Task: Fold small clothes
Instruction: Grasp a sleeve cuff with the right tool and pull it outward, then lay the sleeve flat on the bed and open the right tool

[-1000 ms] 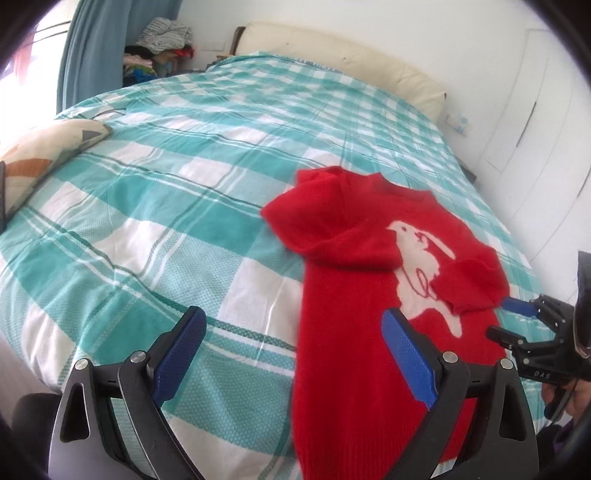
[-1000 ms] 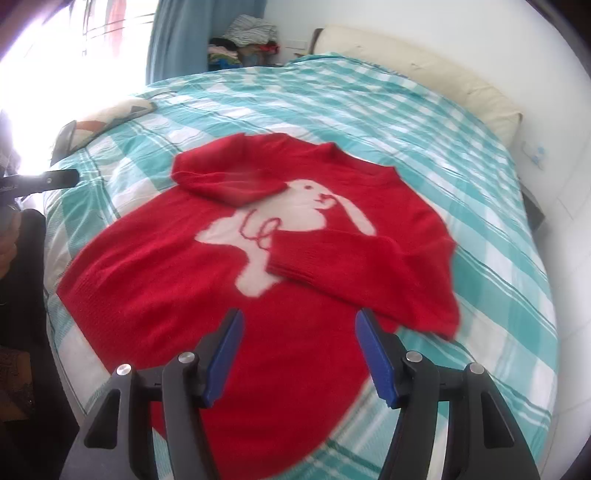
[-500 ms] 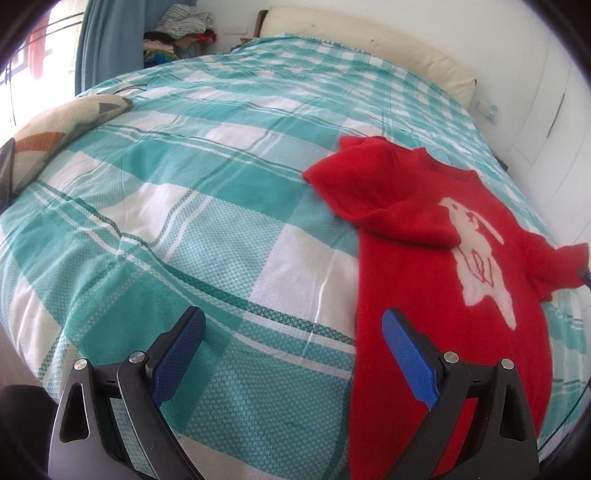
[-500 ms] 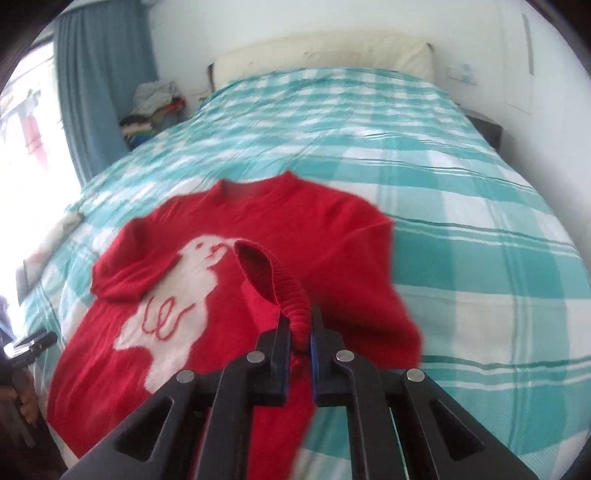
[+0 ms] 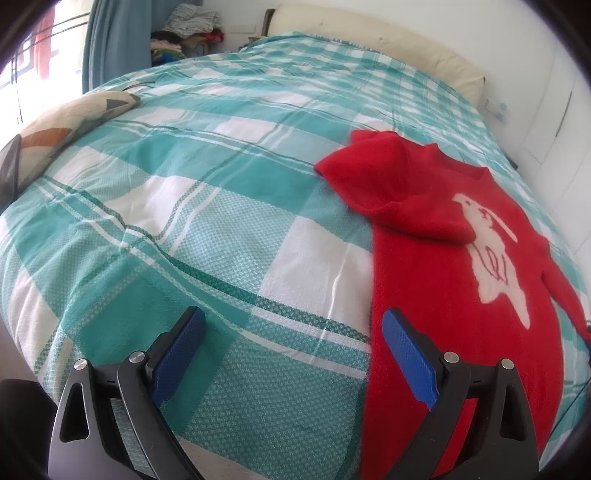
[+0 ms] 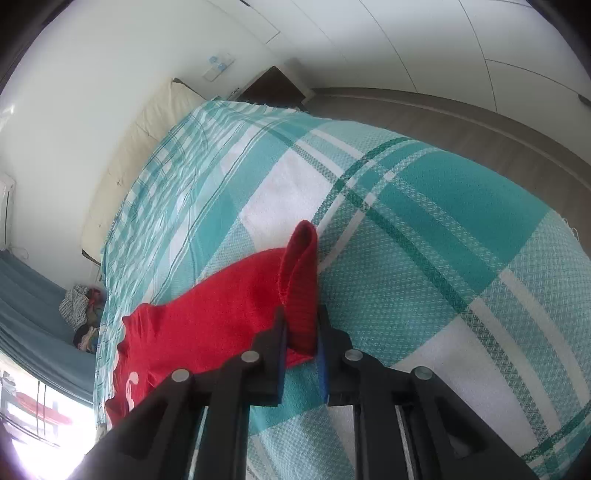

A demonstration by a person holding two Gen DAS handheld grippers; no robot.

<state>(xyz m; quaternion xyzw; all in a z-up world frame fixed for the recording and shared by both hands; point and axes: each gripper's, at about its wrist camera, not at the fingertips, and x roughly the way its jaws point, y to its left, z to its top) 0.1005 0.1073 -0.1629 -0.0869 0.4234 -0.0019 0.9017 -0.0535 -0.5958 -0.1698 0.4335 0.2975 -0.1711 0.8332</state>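
A red sweater [image 5: 443, 258] with a white rabbit lies on the teal checked bedspread [image 5: 184, 221]. Its left sleeve is folded across the chest. My left gripper [image 5: 291, 317] hangs open over the bed's near edge, and its right finger is over the sweater's side edge near the hem. In the right wrist view, my right gripper [image 6: 301, 321] has the cuff of the other sleeve [image 6: 303, 280] between its pads. The jaws are opening, but the fabric still fills the narrow gap. That sleeve is stretched out from the sweater's body [image 6: 221, 310] over the bedspread [image 6: 424, 258].
A patterned pillow [image 5: 62, 122] lies at the bed's left edge. A cream headboard cushion [image 5: 369, 44] runs along the far end. Beyond it are a clothes pile [image 5: 188, 33] and a blue curtain [image 5: 110, 40]. A dark nightstand [image 6: 273, 86], the floor [image 6: 461, 125] and white wardrobe doors [image 6: 443, 44] border the bed's right side.
My right gripper shut on the sleeve cuff that lay folded on the sweater and carried it outward, rolling sideways; its jaws now stand slightly wider. The left gripper sank a little and stayed open.
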